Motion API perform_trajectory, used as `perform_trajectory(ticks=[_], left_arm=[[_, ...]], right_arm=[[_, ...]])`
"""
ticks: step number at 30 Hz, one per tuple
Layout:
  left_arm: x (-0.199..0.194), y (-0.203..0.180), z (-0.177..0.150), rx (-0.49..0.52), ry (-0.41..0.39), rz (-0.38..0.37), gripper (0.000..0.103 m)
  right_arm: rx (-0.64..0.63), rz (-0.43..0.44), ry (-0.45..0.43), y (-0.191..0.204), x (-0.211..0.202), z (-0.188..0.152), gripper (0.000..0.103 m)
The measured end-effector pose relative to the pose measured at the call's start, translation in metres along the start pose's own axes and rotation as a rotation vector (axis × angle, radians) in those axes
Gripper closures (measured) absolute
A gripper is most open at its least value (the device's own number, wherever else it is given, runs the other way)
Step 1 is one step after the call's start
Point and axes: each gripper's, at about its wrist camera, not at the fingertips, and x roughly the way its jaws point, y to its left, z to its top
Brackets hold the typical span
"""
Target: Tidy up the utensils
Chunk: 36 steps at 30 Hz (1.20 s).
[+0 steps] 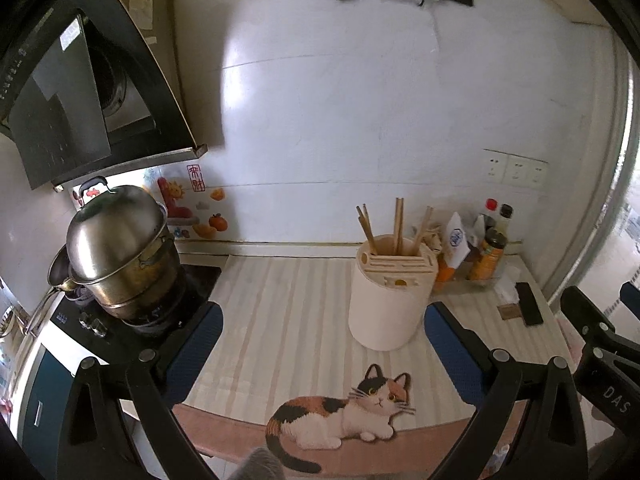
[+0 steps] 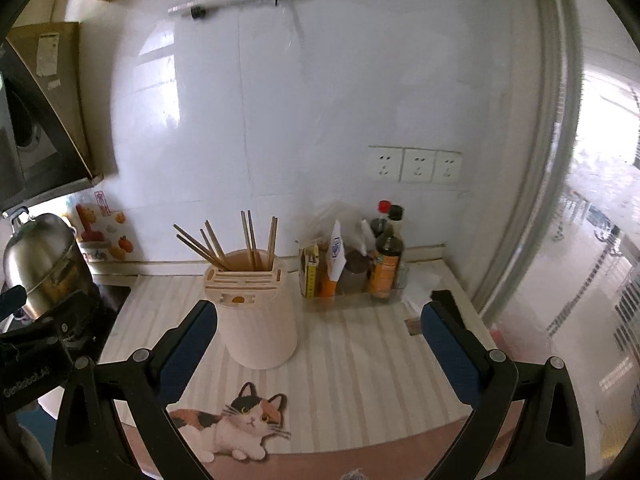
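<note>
A cream cylindrical utensil holder stands on a striped mat with a cat picture. Several wooden chopsticks stand upright in it. My left gripper is open and empty, hovering above the mat in front of the holder, which sits near its right finger. My right gripper is open and empty, with the holder just inside its left finger. The right gripper also shows at the right edge of the left wrist view.
A steel pot with an upturned lid sits on the stove at the left, under a range hood. Sauce bottles and packets stand in a clear tray at the back right. A black phone lies nearby.
</note>
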Motion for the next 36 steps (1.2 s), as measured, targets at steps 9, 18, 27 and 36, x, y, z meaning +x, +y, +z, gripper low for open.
perform_trajectory(ticks=[9, 18, 27, 36], left_arm=[[-0.022, -0.005, -0.011, 0.005, -0.007, -0.008, 0.000], [-0.020, -0.015, -0.010, -0.012, 0.005, 0.014, 0.000], [-0.016, -0.020, -0.009, -0.016, 0.016, 0.043, 0.000], [-0.016, -0.023, -0.006, -0.014, 0.008, 0.060, 0.000]], right_arm=[[0.010, -0.025, -0.034, -0.007, -0.053, -0.014, 0.000], [0.001, 0.004, -0.007, -0.015, -0.050, -0.011, 0.000], [-0.020, 0.016, 0.003, -0.023, -0.040, -0.006, 0.000], [-0.029, 0.035, 0.013, -0.024, -0.031, -0.002, 0.000]])
